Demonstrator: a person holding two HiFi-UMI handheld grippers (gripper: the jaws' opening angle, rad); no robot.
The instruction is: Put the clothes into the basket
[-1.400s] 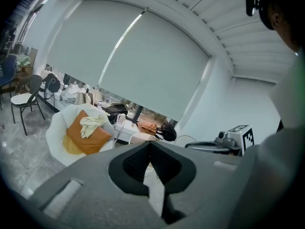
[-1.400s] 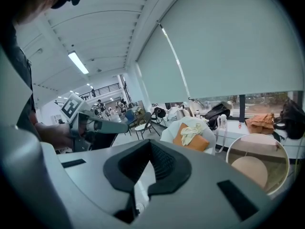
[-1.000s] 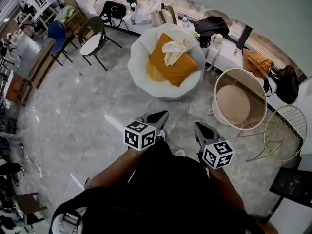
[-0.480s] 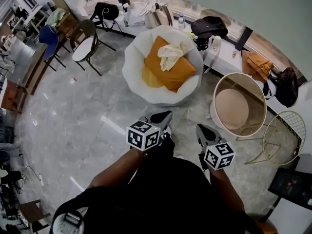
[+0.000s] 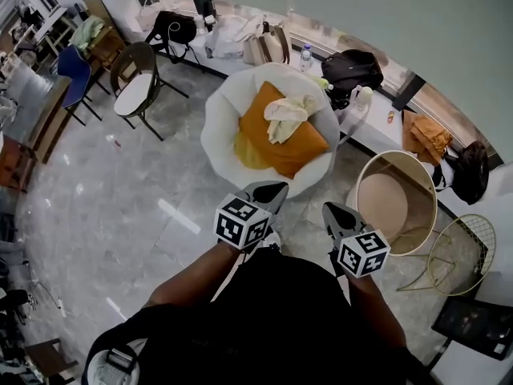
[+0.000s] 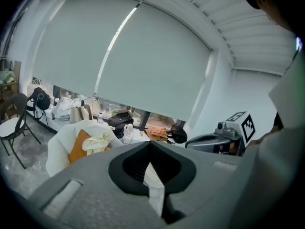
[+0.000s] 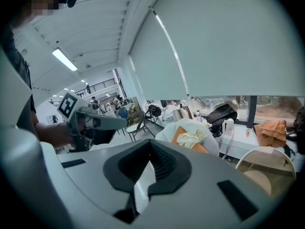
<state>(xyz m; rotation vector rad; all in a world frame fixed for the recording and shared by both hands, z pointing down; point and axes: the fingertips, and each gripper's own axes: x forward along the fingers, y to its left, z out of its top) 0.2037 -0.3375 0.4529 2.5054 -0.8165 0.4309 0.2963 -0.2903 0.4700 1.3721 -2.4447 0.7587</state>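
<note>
Drawn closer to white round armchair (image 5: pixel 220 127). Crumpled cream garment (image 5: pixel 286 117) on orange cushion (image 5: pixel 300 147), dead ahead, far beyond left gripper (image 5: pixel 268 192); right gripper (image 5: pixel 337 215) nearer round beige basket (image 5: pixel 409 175). Both jaws closed, empty.

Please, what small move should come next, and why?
Probably step closer to the white chair, opening one claw: the pale garment lies on its orange cushion, beyond reach, and the left claw and right claw are both shut and empty.

Head view looks steeply down from overhead. Both gripper views face forward, low and far off. All share the cream garment (image 5: pixel 287 117) on the white armchair (image 5: pixel 218 123).
</note>
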